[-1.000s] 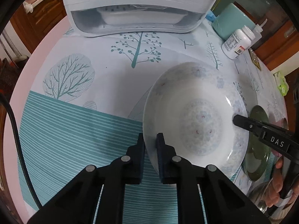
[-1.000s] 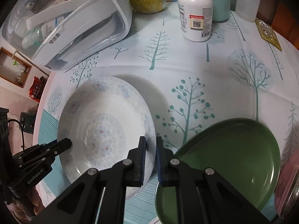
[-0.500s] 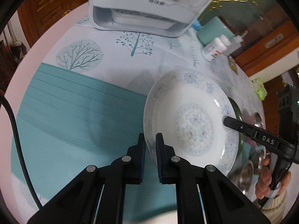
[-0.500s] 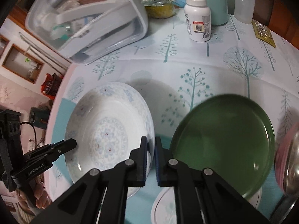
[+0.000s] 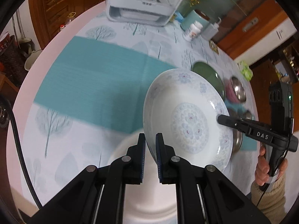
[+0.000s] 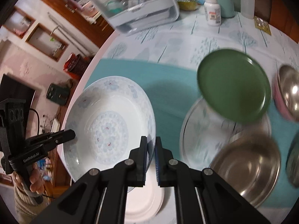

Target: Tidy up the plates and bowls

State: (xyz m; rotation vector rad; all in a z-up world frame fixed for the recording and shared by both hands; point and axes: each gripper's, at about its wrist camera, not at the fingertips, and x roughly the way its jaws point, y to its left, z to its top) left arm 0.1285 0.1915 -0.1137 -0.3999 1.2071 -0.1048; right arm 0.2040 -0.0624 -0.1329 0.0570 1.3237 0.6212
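A large white bowl with a pale blue flower pattern (image 5: 188, 119) is held in the air above the table by both grippers. My left gripper (image 5: 150, 140) is shut on its near rim. My right gripper (image 6: 151, 143) is shut on the opposite rim of the same bowl (image 6: 110, 123). Each gripper shows in the other's view, the right one (image 5: 222, 119) and the left one (image 6: 70, 133). A white plate (image 5: 147, 183) lies on the table under the bowl; it also shows in the right wrist view (image 6: 143, 203).
A green plate (image 6: 233, 85) rests on a patterned white plate (image 6: 201, 130). Steel bowls (image 6: 248, 166) and a pink-rimmed one (image 6: 287, 93) stand to the right. A white appliance (image 5: 145, 3), a pill bottle (image 5: 193, 29) and a teal canister (image 6: 218, 0) stand at the back.
Both grippers have lifted the patterned bowl high off the table and carried it back toward the near edge, over the white plate. The table now looks much farther below.
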